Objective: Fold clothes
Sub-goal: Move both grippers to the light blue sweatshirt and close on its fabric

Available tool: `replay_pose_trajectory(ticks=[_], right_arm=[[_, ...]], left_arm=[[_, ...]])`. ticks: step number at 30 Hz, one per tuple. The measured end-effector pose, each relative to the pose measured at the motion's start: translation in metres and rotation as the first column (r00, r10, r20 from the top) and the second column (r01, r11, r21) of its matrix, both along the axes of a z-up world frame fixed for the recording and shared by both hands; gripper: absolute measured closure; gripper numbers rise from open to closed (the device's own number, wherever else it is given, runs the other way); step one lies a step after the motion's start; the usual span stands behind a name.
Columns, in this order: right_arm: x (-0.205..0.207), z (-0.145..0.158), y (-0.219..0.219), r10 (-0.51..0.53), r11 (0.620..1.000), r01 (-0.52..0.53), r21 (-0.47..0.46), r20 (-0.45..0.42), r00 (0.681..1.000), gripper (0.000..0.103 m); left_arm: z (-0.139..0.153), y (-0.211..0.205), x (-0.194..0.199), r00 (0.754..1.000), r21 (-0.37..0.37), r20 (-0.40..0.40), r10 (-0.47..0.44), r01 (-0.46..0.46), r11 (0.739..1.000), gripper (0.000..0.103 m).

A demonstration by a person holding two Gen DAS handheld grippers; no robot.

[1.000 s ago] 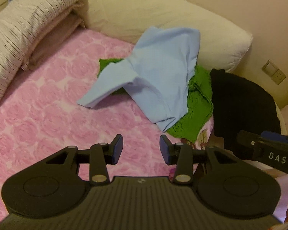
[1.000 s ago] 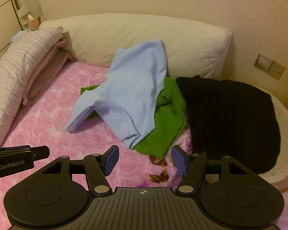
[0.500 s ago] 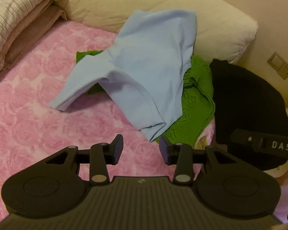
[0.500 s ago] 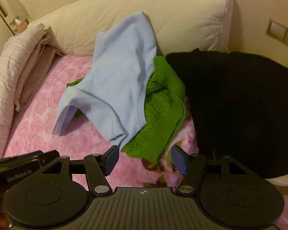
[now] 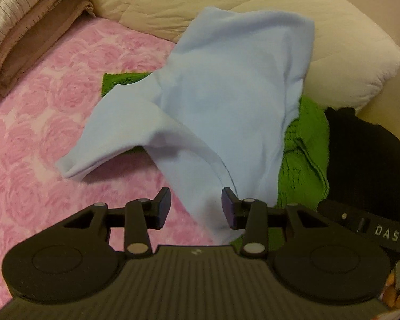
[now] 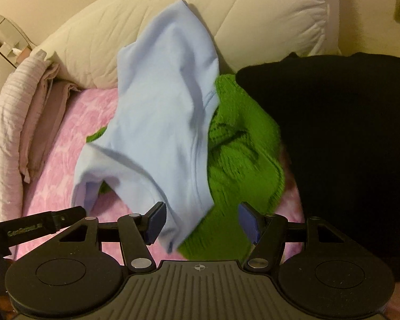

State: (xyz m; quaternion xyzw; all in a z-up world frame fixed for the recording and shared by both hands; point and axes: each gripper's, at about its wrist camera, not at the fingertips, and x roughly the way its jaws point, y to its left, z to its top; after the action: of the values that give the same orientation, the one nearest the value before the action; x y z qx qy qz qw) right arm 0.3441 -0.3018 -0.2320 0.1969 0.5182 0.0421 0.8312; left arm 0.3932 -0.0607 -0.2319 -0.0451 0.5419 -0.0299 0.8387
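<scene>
Blue top (image 5: pixel 226 101) is our pick: left gripper (image 5: pixel 196 208) and right gripper (image 6: pixel 200 222), both wide open and empty; next, we pinch its hem.

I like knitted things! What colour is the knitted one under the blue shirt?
Bright green, clearest in the right wrist view.

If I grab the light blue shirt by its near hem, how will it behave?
Likely floppy: the light blue shirt drapes limply over the pillow and green knit. Probably light, thin fabric. Lifting may drag the knit, since they overlap.
</scene>
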Motion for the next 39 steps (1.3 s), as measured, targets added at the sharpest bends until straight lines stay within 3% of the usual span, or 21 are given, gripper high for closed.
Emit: replay_pose_trajectory(ticks=[14, 20, 25, 34, 35, 36, 39], right_arm=[[0.064, -0.050, 0.010, -0.042, 0.998, 0.042, 0.049, -0.004, 0.999, 0.039], [0.085, -0.070, 0.012, -0.067, 0.996, 0.067, 0.055, -0.004, 0.998, 0.039], [0.097, -0.088, 0.012, -0.100, 0.992, 0.100, 0.080, -0.005, 0.995, 0.039], [0.103, -0.107, 0.015, -0.134, 0.982, 0.138, 0.126, -0.035, 0.990, 0.040], [0.104, -0.106, 0.016, -0.122, 0.985, 0.124, 0.123, -0.025, 0.992, 0.058], [0.104, -0.105, 0.018, -0.109, 0.987, 0.110, 0.121, -0.015, 0.994, 0.065], [0.101, -0.101, 0.024, -0.080, 0.992, 0.079, 0.098, 0.008, 0.997, 0.073]], left_arm=[[-0.043, 0.021, 0.076, 0.991, -0.035, -0.068, 0.115, -0.117, 0.992, 0.065], [-0.060, 0.034, 0.098, 0.978, -0.093, -0.110, 0.180, -0.190, 0.977, 0.066], [-0.059, 0.046, 0.108, 0.965, -0.190, -0.112, 0.235, -0.253, 0.949, 0.066], [-0.086, 0.051, 0.118, 0.958, -0.172, -0.162, 0.237, -0.264, 0.949, 0.066], [-0.090, 0.053, 0.118, 0.953, -0.180, -0.173, 0.248, -0.278, 0.943, 0.066], [-0.092, 0.056, 0.118, 0.948, -0.191, -0.183, 0.262, -0.295, 0.936, 0.066], [-0.097, 0.062, 0.119, 0.935, -0.230, -0.200, 0.292, -0.334, 0.914, 0.066]])
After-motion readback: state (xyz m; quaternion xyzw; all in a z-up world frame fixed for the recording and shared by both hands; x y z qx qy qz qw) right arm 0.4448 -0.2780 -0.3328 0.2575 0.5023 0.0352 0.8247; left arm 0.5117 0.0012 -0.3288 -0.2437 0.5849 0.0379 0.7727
